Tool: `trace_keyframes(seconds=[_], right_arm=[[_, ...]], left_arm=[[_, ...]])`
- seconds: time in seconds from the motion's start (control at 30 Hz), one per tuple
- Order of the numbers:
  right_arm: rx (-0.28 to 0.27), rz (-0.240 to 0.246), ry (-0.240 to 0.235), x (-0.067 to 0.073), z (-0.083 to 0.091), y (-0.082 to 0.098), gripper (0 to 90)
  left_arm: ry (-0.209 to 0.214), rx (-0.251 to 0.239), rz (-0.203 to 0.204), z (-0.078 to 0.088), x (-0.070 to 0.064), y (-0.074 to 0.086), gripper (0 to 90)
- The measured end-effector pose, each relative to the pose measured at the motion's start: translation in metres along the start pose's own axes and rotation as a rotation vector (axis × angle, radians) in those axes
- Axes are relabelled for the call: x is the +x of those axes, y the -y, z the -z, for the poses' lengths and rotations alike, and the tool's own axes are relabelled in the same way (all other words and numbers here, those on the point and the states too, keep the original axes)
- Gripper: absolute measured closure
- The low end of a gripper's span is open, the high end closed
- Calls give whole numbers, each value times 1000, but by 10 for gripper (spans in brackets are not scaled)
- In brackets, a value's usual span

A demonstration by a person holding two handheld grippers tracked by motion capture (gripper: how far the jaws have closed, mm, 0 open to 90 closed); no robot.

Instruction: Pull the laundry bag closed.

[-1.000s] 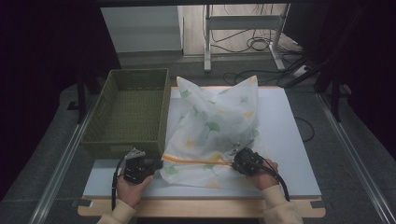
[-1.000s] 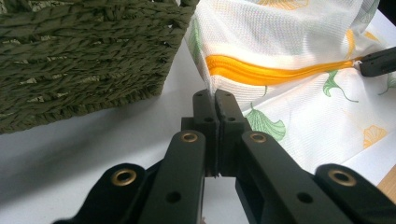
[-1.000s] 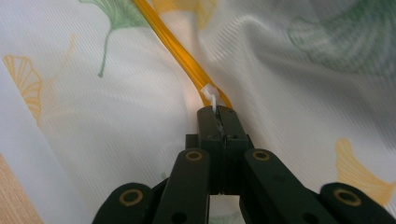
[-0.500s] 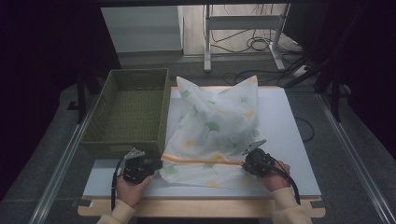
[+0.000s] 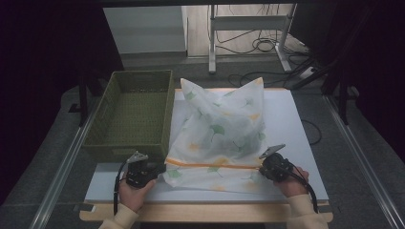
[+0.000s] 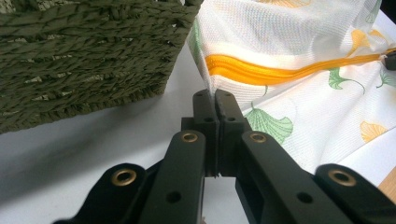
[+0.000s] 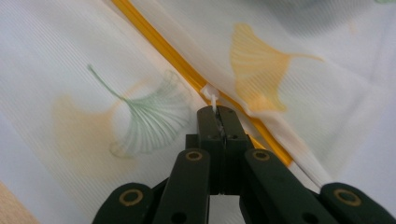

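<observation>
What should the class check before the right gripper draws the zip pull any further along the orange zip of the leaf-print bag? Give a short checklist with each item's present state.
1. Left gripper clamped on the bag's edge beside the zip's end: ok, jaws shut on the cloth.
2. Right gripper holding the white zip pull: ok, its tab sits between the shut jaws.
3. Orange zip lying straight between the two grippers: ok.
4. Leaf-print bag resting on the white board: ok.
5. Green woven basket out of the zip's line: ok, it stands to the left, close to the left gripper.
6. Zip open or closed along its length: cannot tell.
</observation>
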State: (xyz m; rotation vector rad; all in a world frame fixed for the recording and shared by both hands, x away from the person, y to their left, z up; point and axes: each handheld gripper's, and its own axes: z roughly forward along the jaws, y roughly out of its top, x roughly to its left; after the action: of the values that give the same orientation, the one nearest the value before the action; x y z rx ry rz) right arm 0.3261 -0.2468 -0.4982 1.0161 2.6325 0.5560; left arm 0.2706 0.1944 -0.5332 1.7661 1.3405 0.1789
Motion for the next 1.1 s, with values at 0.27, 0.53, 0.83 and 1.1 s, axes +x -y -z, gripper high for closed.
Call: trace_keyframes(seconds=[0.27,0.53,0.83,1.1], right_arm=[[-4,-26,14,-9,5,10,900],[-10,-46,19,-14,7,16,900],[-9,-73,26,-21,11,24,900],[-20,-109,23,-30,15,34,900]], left_arm=[[-1,1,0,0,0,0,897],[1,3,1,0,0,0,897],[2,5,1,0,1,0,897],[3,7,0,0,0,0,897]])
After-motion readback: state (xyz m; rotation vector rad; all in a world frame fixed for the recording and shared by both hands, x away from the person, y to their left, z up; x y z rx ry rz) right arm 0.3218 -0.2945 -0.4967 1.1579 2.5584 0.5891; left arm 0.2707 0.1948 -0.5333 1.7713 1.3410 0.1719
